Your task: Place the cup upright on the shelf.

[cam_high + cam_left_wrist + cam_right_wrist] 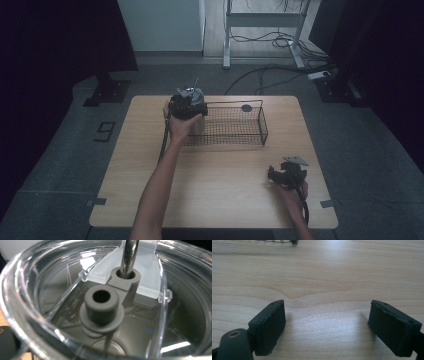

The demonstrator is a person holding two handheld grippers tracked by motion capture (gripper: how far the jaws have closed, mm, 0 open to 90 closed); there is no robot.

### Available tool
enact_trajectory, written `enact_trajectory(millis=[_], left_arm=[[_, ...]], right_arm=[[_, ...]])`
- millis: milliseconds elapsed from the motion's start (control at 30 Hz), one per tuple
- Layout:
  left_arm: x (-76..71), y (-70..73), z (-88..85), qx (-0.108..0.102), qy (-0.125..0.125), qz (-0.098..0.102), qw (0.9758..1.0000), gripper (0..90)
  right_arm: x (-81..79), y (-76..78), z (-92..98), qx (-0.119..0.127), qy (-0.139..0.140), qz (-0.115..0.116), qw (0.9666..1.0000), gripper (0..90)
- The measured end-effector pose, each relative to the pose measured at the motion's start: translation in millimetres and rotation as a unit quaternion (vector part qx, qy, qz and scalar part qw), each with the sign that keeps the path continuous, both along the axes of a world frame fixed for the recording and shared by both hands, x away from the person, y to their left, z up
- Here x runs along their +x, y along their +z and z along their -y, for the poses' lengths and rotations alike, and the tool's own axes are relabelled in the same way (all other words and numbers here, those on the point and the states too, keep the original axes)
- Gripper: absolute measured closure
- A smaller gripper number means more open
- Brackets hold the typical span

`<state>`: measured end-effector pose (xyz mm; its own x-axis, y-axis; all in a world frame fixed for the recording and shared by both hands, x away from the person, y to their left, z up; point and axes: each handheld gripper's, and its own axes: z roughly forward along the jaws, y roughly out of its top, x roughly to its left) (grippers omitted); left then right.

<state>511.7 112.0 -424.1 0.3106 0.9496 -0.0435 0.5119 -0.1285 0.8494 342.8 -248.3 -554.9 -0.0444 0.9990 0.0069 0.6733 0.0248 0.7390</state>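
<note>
Right up against your left gripper's camera is a clear lid (82, 285) with a grey knob (101, 306) in the lower middle of that frame and a metal rod (129, 255) going through a second grey collar at top center. In the high view, your left gripper (186, 106) sits at the upper left of the table (215, 200), on top of a metal canister (196, 122) at the left end of the wire basket (262, 127). Whether its jaws are closed on anything, I can't tell; they aren't visible.

Your right gripper (285, 175) rests at the lower right of the table, well apart from the basket. Its own view shows the jaws spread wide over bare wood, holding nothing.

By my reading, the canister looks already at or inside the basket's left end, so placing it seems nearly done. What's left for you is probably to let go and draw the left hand (177, 127) back; the right has nothing to do yet.
</note>
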Motion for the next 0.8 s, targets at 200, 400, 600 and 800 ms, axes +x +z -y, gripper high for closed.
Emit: enact_trajectory(millis=[200,400,600,800], left_arm=[[1.8,-9.0,-2.3,-0.003,0.004,-0.008,1.0000,3.5],[3.2,-19.4,-2.5,-0.004,0.015,-0.013,0.9998,3.5],[3.6,-28.7,-1.7,0.000,0.015,-0.019,0.9997,3.5],[2.8,-35.0,0.6,0.010,0.013,-0.020,0.9997,3.5]], right_arm=[[0.0,0.0,-0.1,0.000,-0.001,0.000,1.0000,14.0],[0.0,0.0,0.0,0.000,0.000,0.000,1.0000,14.0],[0.0,0.0,0.0,0.000,0.000,0.000,1.0000,14.0],[0.0,0.0,0.0,0.000,0.000,0.000,1.0000,14.0]])
